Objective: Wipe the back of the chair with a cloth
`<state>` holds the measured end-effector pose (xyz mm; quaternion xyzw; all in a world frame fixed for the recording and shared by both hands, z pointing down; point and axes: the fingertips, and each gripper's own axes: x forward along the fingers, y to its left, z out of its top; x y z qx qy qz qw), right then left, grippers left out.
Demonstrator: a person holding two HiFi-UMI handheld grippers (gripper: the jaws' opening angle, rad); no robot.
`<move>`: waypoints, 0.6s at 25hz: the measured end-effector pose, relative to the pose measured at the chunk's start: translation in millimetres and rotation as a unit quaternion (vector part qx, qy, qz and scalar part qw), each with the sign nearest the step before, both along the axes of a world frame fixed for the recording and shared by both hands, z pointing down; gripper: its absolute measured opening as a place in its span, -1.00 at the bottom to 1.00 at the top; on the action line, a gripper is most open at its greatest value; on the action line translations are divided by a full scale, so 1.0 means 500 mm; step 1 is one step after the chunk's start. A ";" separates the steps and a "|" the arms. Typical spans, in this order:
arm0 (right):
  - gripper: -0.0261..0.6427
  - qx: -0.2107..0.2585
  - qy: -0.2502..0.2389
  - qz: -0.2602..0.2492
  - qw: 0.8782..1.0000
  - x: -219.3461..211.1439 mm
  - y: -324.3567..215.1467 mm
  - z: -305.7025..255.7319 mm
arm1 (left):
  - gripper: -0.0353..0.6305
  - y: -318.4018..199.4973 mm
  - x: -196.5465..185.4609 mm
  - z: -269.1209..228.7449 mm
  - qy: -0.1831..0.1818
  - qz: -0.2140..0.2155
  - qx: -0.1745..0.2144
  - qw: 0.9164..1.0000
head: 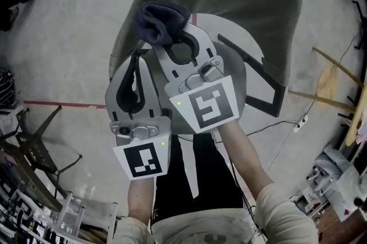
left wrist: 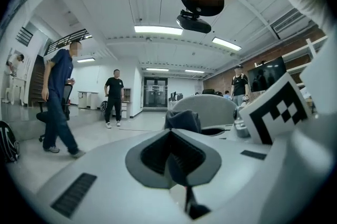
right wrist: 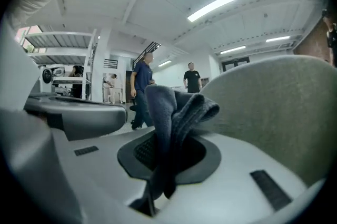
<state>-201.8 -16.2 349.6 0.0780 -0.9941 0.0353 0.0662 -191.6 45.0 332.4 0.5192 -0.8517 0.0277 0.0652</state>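
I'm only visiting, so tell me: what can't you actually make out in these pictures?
- Head view: the chair's seat and legs, hidden beyond the chair back.
- Head view: whether the cloth touches the chair back; the bunched cloth covers that spot.
- Head view: the tips of the right gripper, buried in the cloth.
- Left gripper view: the people in the hall, too small for detail.

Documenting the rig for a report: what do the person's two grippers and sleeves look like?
The left gripper and right gripper are light grey curved shells with dark pads. Each carries a white cube with a black square marker and a green light. The sleeves are pale cream.
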 end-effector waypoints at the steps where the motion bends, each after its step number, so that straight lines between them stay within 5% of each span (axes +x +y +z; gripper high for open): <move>1: -0.76 -0.001 0.003 -0.011 1.000 -0.010 0.013 0.008 | -0.85 0.012 -0.008 0.004 0.001 -0.008 -0.001 1.000; 7: -0.76 0.023 0.043 -0.066 0.997 -0.054 0.061 0.061 | -0.85 0.051 -0.038 0.038 0.008 -0.037 -0.009 0.999; 15: -0.76 0.039 0.063 -0.074 0.995 -0.071 0.062 0.074 | -0.85 0.047 -0.044 0.044 0.006 -0.036 -0.014 0.999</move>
